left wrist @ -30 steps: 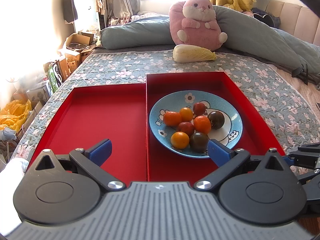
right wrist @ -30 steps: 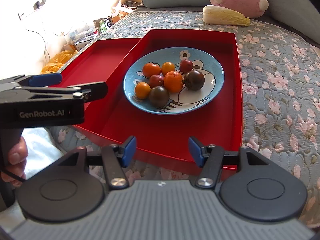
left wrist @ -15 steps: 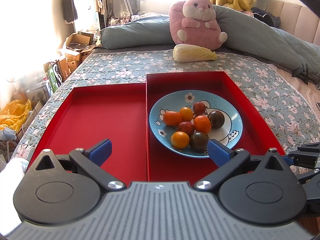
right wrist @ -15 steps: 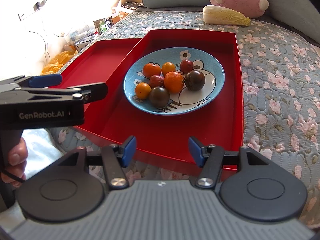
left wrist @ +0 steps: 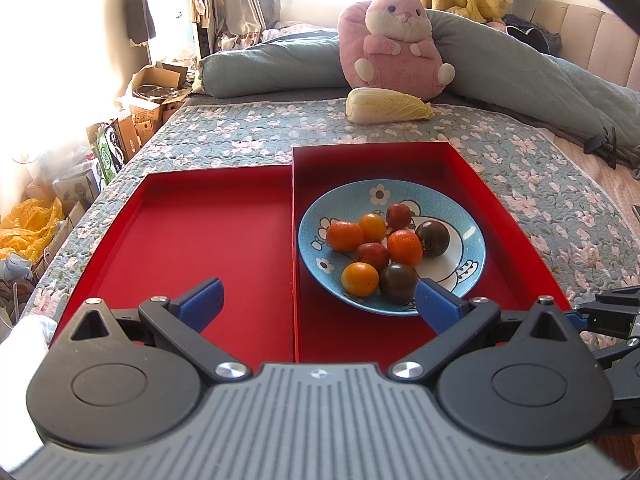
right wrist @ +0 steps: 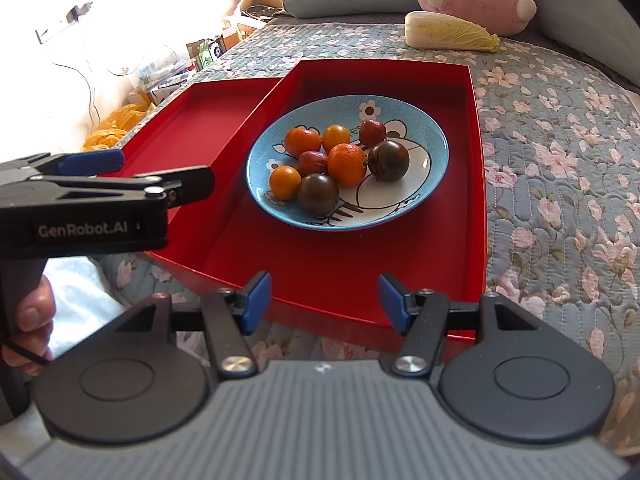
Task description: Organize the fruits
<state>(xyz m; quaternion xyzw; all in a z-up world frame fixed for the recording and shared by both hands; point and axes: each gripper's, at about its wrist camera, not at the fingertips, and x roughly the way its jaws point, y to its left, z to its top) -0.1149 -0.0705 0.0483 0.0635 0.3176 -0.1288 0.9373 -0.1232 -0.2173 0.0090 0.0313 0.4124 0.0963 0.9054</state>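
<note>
Floral bed (left wrist: 248, 136): fruits (left wrist: 384, 254) piled mid-plate (left wrist: 474, 254), likely soft, light, roll-prone; pinch gently across middle. Left tongs (left wrist: 318, 306), right tongs (right wrist: 324, 298) released, empty.

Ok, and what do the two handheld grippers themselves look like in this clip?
Both are black linkage frames with round pivot discs, silver rivets, a ribbed grey body and blue finger pads. The left gripper seen from the right wrist view bears white "GenRobot.AI" lettering on its side, with a thin black cable by the person's bare hand on its handle. The right gripper looks identical.
</note>
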